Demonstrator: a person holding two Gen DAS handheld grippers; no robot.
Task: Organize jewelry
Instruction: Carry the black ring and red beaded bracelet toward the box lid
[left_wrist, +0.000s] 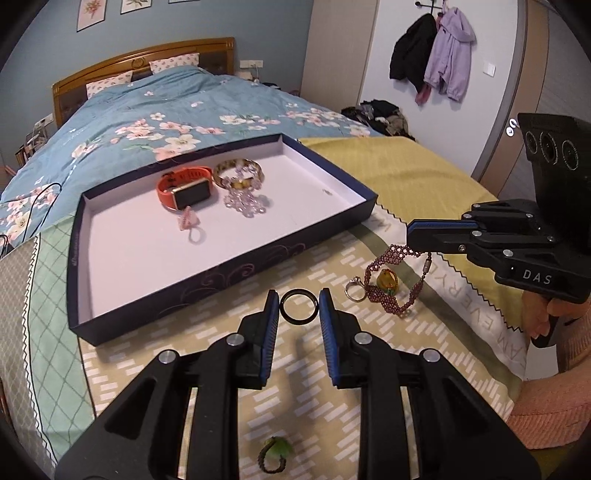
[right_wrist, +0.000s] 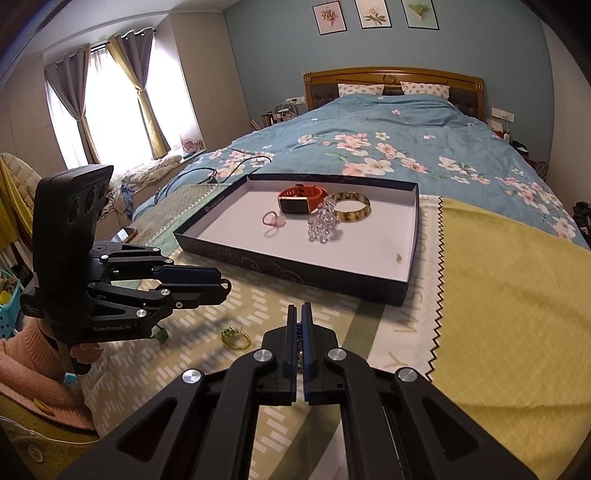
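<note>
A dark open box (left_wrist: 221, 273) (right_wrist: 295, 267) lies on the bed. It holds an orange watch (left_wrist: 183, 188) (right_wrist: 301, 199), a patterned bangle (left_wrist: 240, 173) (right_wrist: 351, 206), a clear bead bracelet (left_wrist: 245, 203) (right_wrist: 323, 223) and a pink ring (left_wrist: 190, 223) (right_wrist: 273, 219). My left gripper (left_wrist: 299, 306) (right_wrist: 221, 282) is shut on a black ring (left_wrist: 299, 306) above the cloth. My right gripper (left_wrist: 410, 236) (right_wrist: 301, 314) is shut on a purple beaded bracelet (left_wrist: 391, 280) (right_wrist: 300, 332) that hangs down onto the cloth.
On the cloth near the box lie a silver ring (left_wrist: 354, 290), an amber ring (left_wrist: 386, 282), a green ring (left_wrist: 275, 456) (right_wrist: 160, 334) and a yellow-green ring (right_wrist: 234, 338). A yellow blanket (right_wrist: 509, 295) covers the right. A cable (right_wrist: 221, 170) lies left of the box.
</note>
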